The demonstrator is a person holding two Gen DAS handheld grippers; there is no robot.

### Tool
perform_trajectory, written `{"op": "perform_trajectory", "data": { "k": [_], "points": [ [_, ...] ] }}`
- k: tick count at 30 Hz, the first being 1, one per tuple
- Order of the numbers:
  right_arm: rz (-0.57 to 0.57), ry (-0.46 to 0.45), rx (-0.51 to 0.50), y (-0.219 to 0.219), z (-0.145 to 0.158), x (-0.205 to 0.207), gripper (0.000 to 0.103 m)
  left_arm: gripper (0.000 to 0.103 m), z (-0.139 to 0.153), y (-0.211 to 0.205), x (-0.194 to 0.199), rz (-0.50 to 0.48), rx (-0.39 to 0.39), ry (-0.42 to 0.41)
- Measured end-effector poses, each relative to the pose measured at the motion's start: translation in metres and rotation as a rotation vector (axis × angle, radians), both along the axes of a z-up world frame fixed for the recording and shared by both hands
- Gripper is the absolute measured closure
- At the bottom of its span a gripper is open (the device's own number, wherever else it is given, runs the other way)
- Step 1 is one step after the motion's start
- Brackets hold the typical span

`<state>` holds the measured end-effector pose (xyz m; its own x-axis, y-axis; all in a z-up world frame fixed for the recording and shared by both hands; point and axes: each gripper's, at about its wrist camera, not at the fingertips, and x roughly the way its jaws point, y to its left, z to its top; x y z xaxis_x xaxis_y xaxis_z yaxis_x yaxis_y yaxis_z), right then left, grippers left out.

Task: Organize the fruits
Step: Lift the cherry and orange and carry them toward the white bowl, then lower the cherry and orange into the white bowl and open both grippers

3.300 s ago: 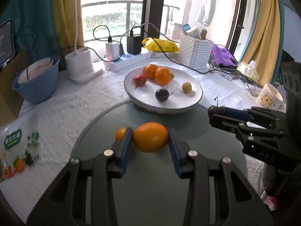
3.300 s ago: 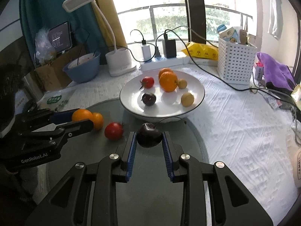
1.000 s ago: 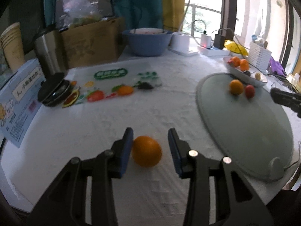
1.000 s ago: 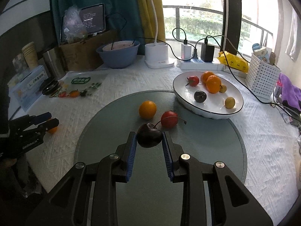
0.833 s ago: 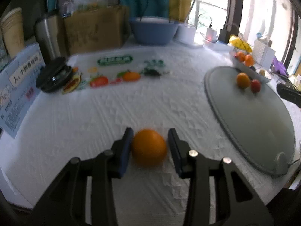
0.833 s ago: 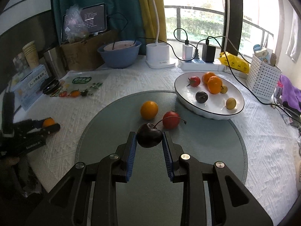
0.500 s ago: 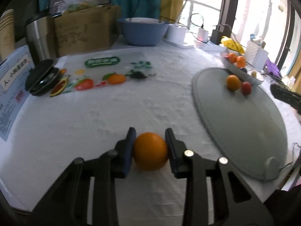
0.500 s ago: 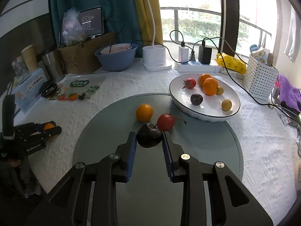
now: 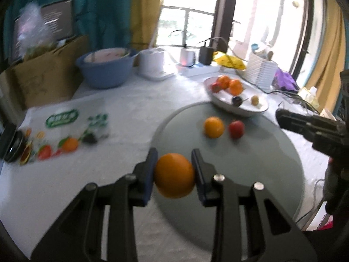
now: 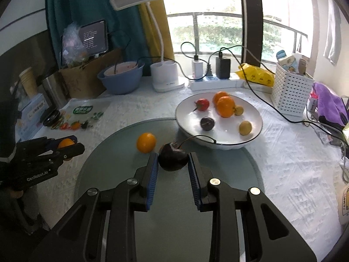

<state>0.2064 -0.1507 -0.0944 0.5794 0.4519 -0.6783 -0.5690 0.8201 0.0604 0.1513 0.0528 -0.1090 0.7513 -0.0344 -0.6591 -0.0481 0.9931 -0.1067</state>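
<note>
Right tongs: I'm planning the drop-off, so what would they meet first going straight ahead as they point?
Probably the near rim of the white oval plate, just beyond the dark cherry gripped in the right tongs; depth is unclear.

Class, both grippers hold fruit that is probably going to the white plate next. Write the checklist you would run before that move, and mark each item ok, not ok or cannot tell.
1. Left gripper shut on the orange: ok.
2. Right gripper shut on the dark cherry: ok.
3. White plate has bare space for more fruit: ok.
4. Path over the grey mat free of the loose orange: ok for the right gripper, cannot tell for the left.
5. Cherry stem clear of the plate rim: cannot tell.
</note>
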Motion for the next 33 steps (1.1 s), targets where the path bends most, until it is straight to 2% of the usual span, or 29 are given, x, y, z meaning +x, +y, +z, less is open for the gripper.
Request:
{"op": "perform_trajectory", "data": {
  "k": [12, 33],
  "points": [
    [-0.04, 0.009, 0.036, -0.022, 0.0, 0.031, 0.073, 0.07, 0.016, -0.044, 0.053, -0.126, 0.001, -0.014],
    [-0.066, 0.06, 0.048, -0.034, -0.02, 0.082, 0.073, 0.07, 0.008, -0.084, 0.133, -0.234, -0.005, 0.007]
  ]
}}
